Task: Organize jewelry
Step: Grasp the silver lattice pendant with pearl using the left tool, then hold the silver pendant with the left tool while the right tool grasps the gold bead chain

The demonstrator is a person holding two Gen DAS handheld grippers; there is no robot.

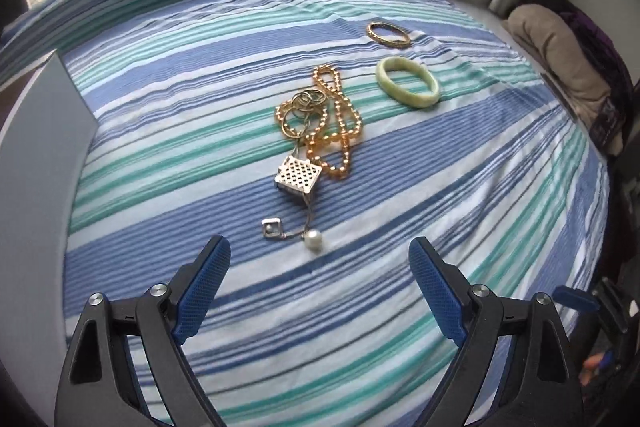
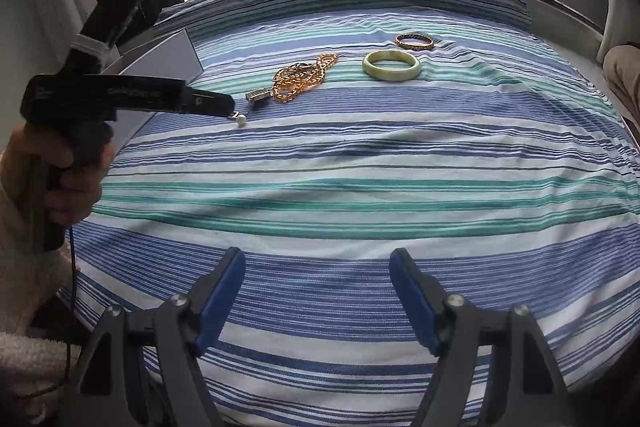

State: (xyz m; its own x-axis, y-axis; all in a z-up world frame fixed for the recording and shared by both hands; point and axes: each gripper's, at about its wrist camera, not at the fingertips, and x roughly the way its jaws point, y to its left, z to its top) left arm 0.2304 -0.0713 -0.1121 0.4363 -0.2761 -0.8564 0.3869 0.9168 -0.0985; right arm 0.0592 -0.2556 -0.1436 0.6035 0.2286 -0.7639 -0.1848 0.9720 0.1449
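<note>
Striped bedspread (image 1: 440, 211); only R view shows left gripper (image 2: 234, 107) side-on.

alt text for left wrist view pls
Open left hand-held gripper hovers over a striped bed, just short of a pearl on a tangle of chains. Beyond lie a green bangle and gold bangle.

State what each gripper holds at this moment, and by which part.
Nothing is held. The left gripper is open just short of the pearl of the tangled necklaces. The right gripper is open over bare striped bedsheet.
</note>
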